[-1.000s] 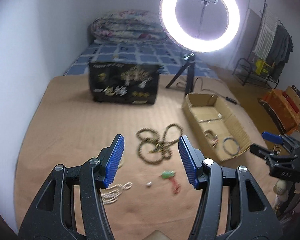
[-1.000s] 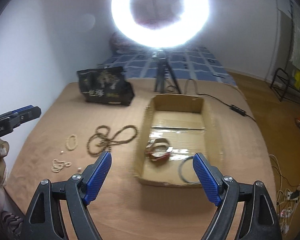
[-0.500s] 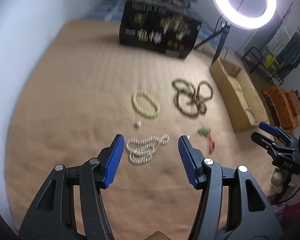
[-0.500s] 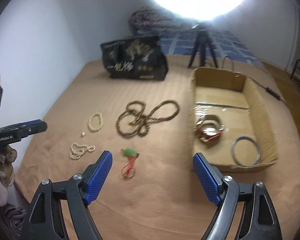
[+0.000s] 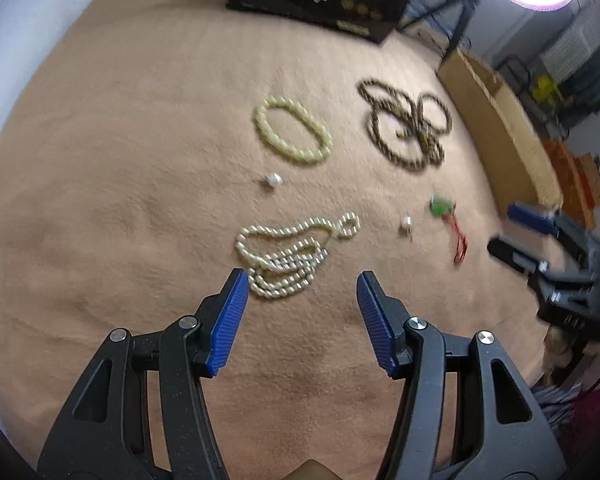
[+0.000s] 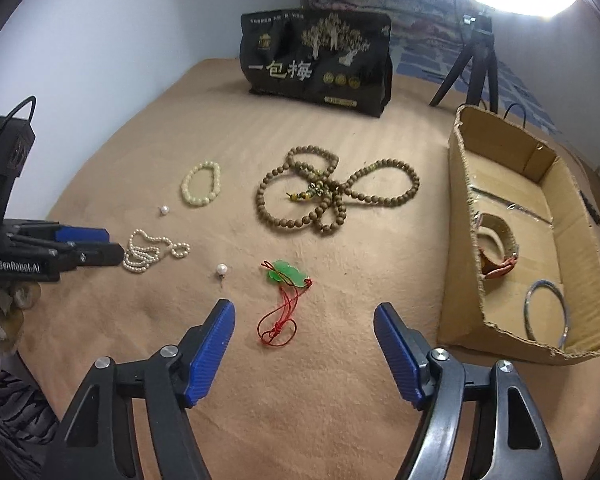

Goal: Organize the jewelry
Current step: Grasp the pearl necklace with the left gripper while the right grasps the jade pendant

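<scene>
Below the left gripper (image 5: 298,288), the pearl necklace (image 5: 288,252) now lies closer, sharper

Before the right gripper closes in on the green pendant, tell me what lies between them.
Nothing visible does. The green pendant lies on bare brown cloth just ahead of the right gripper, its red cord trailing toward the closing, empty jaws. The loose pearl sits off to the left.

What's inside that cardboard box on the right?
The cardboard box holds a watch with a brown strap and a metal bangle. The near wall hides the floor strip just behind it, so anything there can't be seen.
</scene>
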Available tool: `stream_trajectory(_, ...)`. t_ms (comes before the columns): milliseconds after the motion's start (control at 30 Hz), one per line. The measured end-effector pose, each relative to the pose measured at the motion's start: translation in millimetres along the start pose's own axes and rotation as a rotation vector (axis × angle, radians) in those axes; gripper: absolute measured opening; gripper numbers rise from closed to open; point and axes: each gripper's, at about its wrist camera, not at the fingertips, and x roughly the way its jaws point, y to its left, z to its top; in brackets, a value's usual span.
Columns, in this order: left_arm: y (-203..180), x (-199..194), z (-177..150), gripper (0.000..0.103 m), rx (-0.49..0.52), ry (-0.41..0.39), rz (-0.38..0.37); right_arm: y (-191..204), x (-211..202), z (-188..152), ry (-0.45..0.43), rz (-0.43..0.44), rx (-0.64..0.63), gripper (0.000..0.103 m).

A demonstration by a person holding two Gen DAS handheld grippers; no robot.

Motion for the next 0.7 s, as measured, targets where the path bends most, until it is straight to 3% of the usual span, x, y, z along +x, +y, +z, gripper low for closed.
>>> stream_trajectory(200,-11.6,14.3,-4.1,0.062,0.065,0.024,0.044,3.1,18.4,5.0,0.037,0.008,-0.019,0.074)
stream_trajectory(567,-3.1,30.9,8.3,0.061,0.059,0.016,0.120,3.5,47.1,8.9,0.084,-0.022,-0.042,0.074)
stream_trajectory(633,-2.8,32.0,9.3,0.056,0.063,0.002,0.137,2.0,51.4,10.7,0.087,-0.025,-0.038,0.074)
stream_trajectory(700,-2.3,32.1,10.5,0.045,0.074,-0.007,0.155,1.6,54.5,12.2,0.088,-0.028,-0.036,0.074)
